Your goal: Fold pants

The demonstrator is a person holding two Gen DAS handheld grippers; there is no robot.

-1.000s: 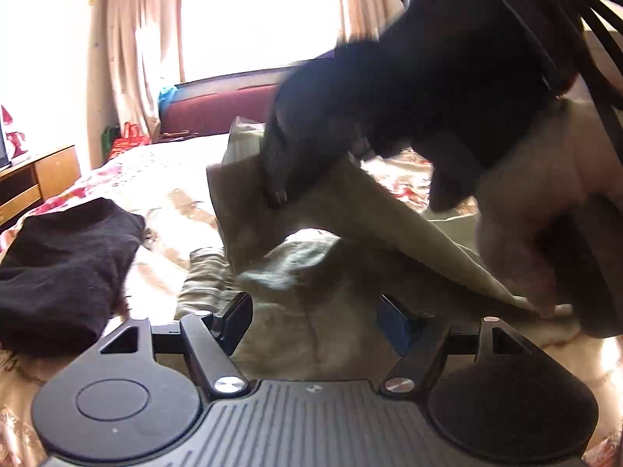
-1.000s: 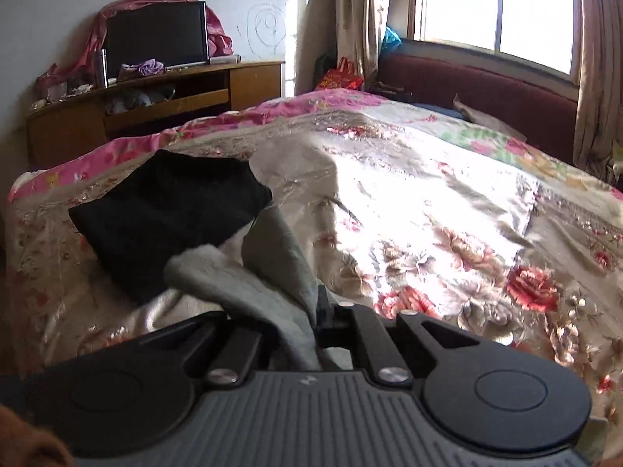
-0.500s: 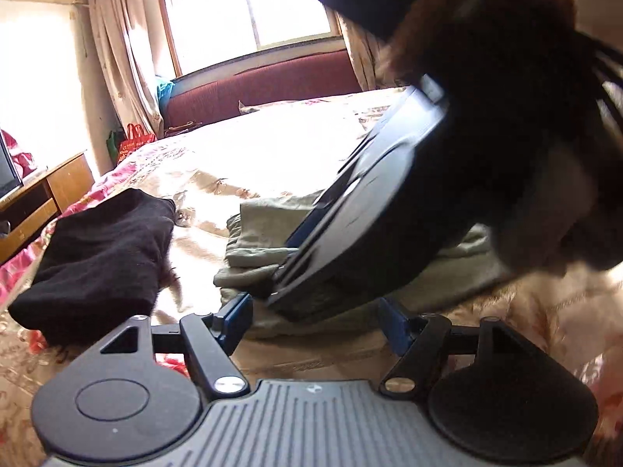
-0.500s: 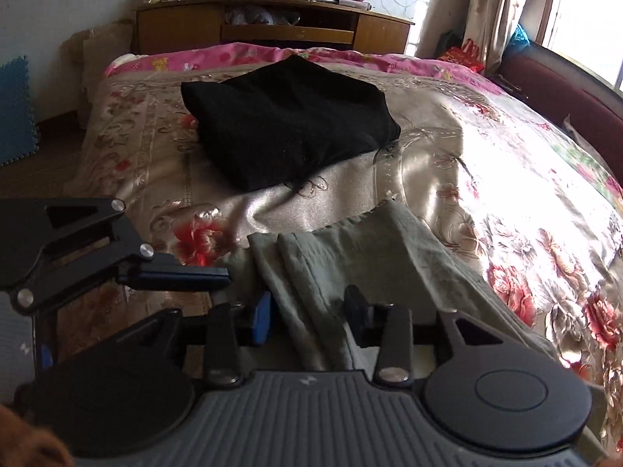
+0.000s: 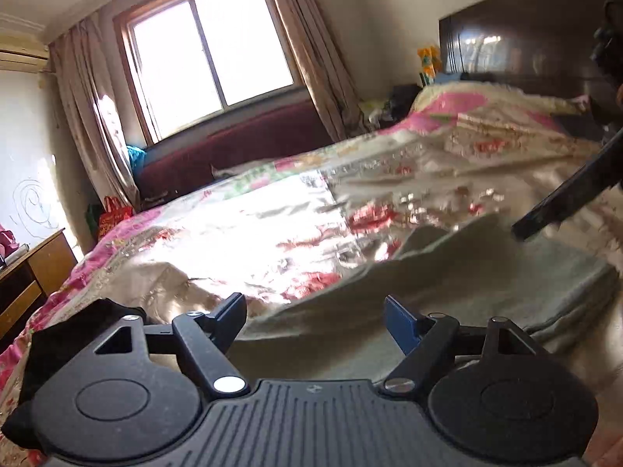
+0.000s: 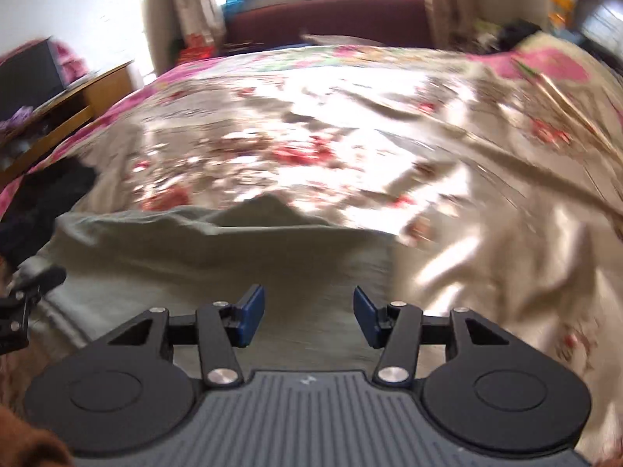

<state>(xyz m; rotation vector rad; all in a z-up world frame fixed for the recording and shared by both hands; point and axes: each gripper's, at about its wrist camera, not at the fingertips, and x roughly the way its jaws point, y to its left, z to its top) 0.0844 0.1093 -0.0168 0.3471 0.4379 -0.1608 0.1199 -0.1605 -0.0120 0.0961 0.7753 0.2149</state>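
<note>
Grey-green pants (image 6: 218, 260) released; right gripper (image 6: 308, 321) fingers opening, empty.

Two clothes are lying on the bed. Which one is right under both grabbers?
The grey-green pants, spread flat across the flowery bedspread. The black garment lies off to the left side, under neither the left gripper nor the right gripper.

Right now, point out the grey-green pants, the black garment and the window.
grey-green pants (image 6: 218, 264): right wrist view, on the flat folded cloth ahead of the fingers.
black garment (image 5: 74, 330): left wrist view, on its upper edge beside the gripper body.
window (image 5: 210, 62): left wrist view, on the bright glass.
</note>
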